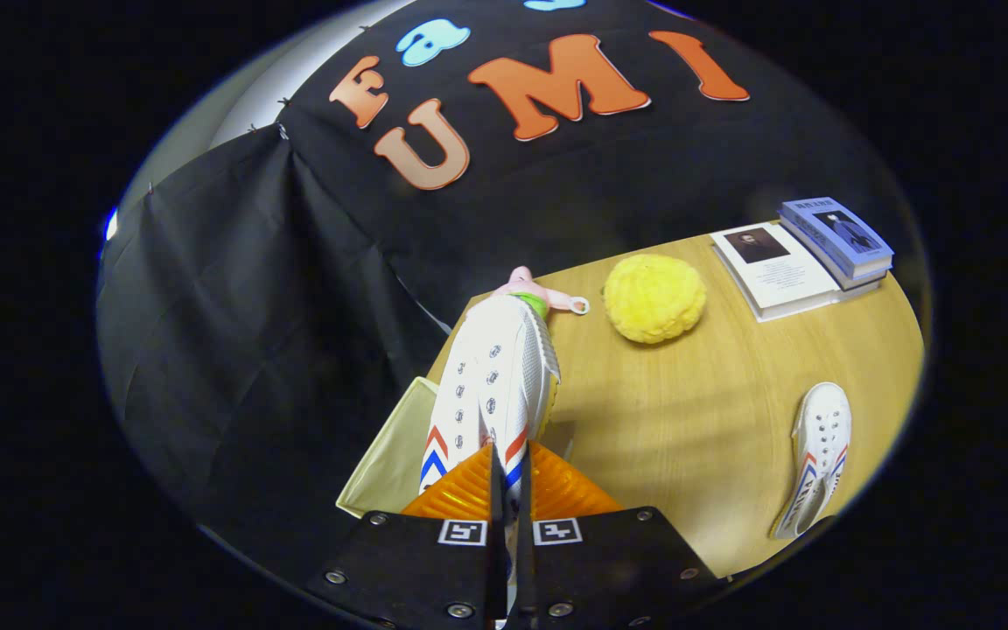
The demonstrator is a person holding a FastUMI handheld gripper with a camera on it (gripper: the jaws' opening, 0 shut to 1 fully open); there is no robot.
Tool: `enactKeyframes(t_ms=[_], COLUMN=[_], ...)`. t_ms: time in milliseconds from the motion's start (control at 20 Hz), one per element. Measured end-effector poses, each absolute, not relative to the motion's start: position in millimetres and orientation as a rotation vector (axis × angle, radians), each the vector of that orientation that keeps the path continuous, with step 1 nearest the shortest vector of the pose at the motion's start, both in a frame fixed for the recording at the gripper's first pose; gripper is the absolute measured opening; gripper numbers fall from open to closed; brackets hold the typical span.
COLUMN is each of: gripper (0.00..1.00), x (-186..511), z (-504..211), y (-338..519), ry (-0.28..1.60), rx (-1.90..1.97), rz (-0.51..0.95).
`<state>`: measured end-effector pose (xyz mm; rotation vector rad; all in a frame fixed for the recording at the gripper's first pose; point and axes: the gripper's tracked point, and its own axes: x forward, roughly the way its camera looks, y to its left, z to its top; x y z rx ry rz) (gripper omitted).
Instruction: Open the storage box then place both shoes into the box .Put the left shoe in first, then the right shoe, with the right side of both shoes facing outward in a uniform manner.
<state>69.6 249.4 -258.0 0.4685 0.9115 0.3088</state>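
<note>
My gripper (508, 464) is shut on a white canvas shoe (491, 376) with red and blue chevrons on its side. The shoe points away from me, held up in the air with its toe far ahead of the fingers. Right under it, at the table's left corner, lies the open beige storage box (390, 459), partly hidden by the shoe and the fingers. The second white shoe (815, 455) lies on the wooden table (696, 411) well off to the right, its toe pointing away.
A fluffy yellow ball (653, 297) rests beyond the held shoe's toe. A pink toy with a ring (548, 293) peeks out behind the toe. Two books (806, 254) lie stacked at the table's far right. Black cloth walls close the left and back.
</note>
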Motion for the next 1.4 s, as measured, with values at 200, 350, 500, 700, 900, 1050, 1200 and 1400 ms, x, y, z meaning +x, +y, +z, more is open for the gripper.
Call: enactKeyframes(t_ms=[200,350,500,700,900,1050,1200,1400], gripper=[0.05,0.05,0.05,0.12,0.33,0.43,0.59,0.69], x=[82.1,83.8,74.4,55.9,61.9,58.2,49.0,30.1], z=[-262.4,-276.2,-300.5,-325.4,-276.0,-259.5,-260.4,-284.0], y=[307.2,341.7,360.1,362.7,348.0,300.2,238.3,135.9], ry=[0.878,0.899,0.934,0.986,0.878,0.841,0.827,0.873], rx=[0.420,0.391,0.279,0.190,0.329,0.257,0.208,0.184], rz=[0.400,0.442,0.454,0.489,0.501,0.441,0.361,0.202])
